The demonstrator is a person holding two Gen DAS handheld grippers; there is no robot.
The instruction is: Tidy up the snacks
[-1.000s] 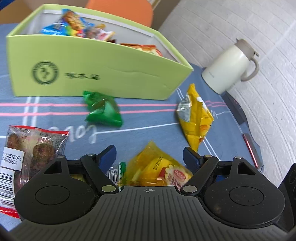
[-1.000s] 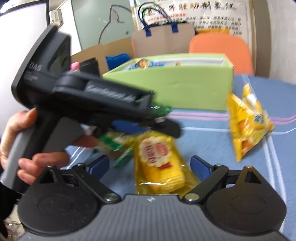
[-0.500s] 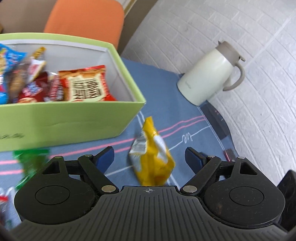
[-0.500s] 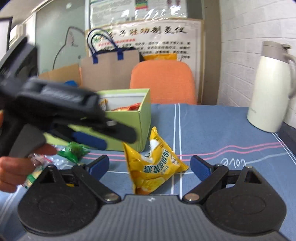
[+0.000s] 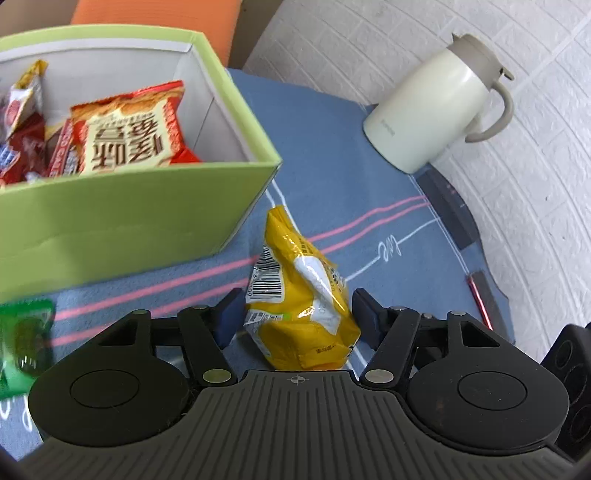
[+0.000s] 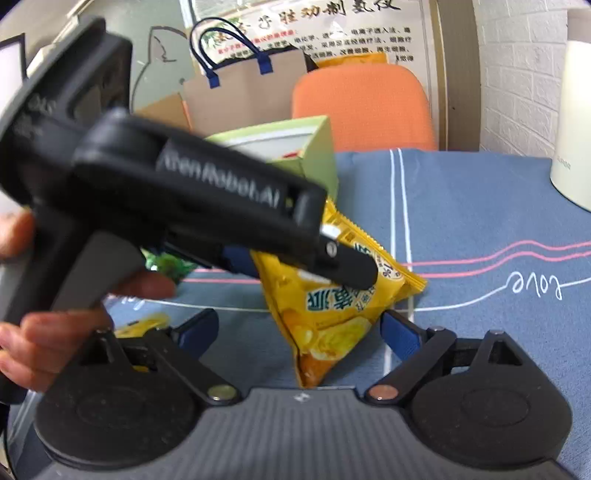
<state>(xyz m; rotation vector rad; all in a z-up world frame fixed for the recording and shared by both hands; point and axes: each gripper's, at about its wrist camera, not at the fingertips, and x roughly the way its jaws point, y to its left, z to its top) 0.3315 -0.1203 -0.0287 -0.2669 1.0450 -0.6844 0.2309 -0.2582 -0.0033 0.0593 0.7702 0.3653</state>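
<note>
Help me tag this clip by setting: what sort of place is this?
Probably an office or workroom, not a kitchen: a printed notice poster on the wall, an orange chair at a table under a blue cloth, and a paper carrier bag behind.

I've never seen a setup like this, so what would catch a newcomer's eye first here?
Probably the yellow bag on the blue cloth, sitting between the fingers of the left tool as its jaws are closing; they don't seem to press it yet. Behind it to the left is a green box full of snacks, and a cream jug stands by the white wall.
</note>
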